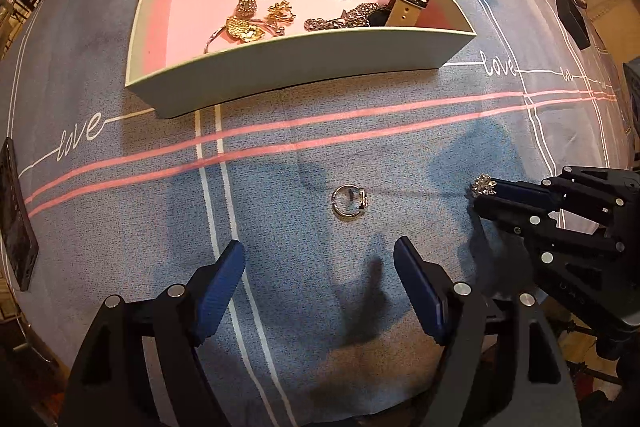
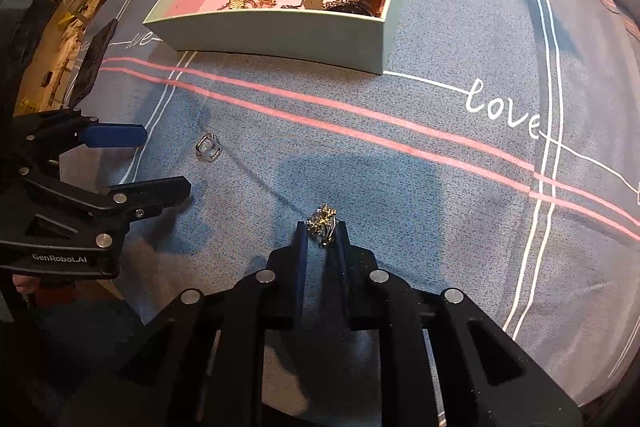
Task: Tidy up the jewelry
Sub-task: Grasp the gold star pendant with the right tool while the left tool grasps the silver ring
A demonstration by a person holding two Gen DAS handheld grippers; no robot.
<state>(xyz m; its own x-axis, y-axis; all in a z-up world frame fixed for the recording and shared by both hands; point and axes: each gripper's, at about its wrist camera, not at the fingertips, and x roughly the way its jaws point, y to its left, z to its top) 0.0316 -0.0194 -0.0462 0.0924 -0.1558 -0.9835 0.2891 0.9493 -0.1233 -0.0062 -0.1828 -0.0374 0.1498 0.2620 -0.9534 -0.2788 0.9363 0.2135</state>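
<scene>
Two hand-held grippers: right hand-held gripper [image 2: 322, 231] clamped on sparkly brooch [image 2: 322, 219], near side of box [image 2: 280, 39]. Left hand-held gripper [image 1: 320, 259] spread apart, silver ring [image 1: 349, 201] on cloth [image 1: 280, 167] between it and box.

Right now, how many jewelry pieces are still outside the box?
2. A silver ring lies on the blue cloth ahead of the open left gripper. A sparkly cluster piece is pinched in the right gripper. None seem hidden.

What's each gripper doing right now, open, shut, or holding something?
Left gripper: open, holding nothing, silver ring on the cloth ahead of it.
Right gripper: shut on small sparkly silver-gold brooch.
</scene>
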